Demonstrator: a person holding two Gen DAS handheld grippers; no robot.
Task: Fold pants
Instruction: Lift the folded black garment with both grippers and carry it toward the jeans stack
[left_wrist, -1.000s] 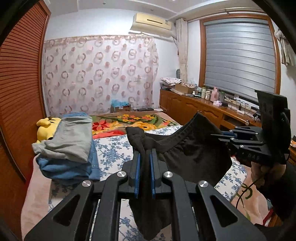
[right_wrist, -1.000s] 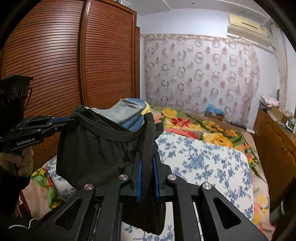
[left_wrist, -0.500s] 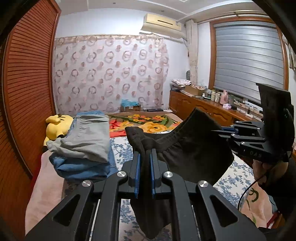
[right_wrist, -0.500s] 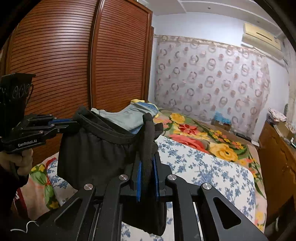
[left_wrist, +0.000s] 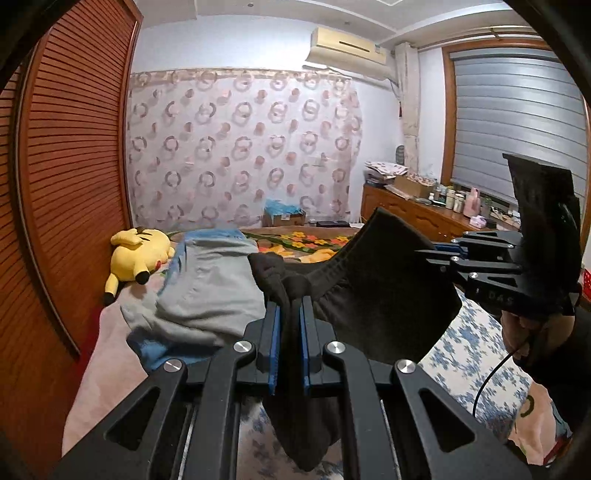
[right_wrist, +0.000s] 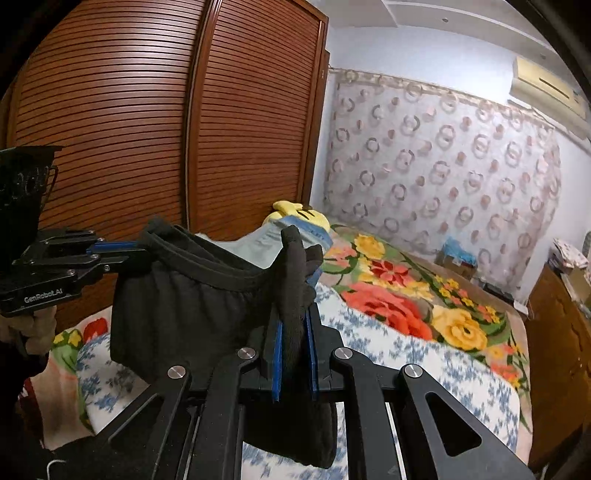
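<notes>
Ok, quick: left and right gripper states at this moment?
Left gripper: shut on the black pants, gripping the waistband.
Right gripper: shut on the black pants as well, at the waistband's other end.

A yellow plush toy (left_wrist: 138, 254) lies on the bed (right_wrist: 424, 354) beside a stack of folded grey and blue clothes (left_wrist: 207, 291), with a ring-patterned curtain (left_wrist: 240, 147), wooden wardrobe doors (right_wrist: 166, 110), an air conditioner (left_wrist: 347, 50) and a cluttered sideboard (left_wrist: 417, 214) around.
</notes>
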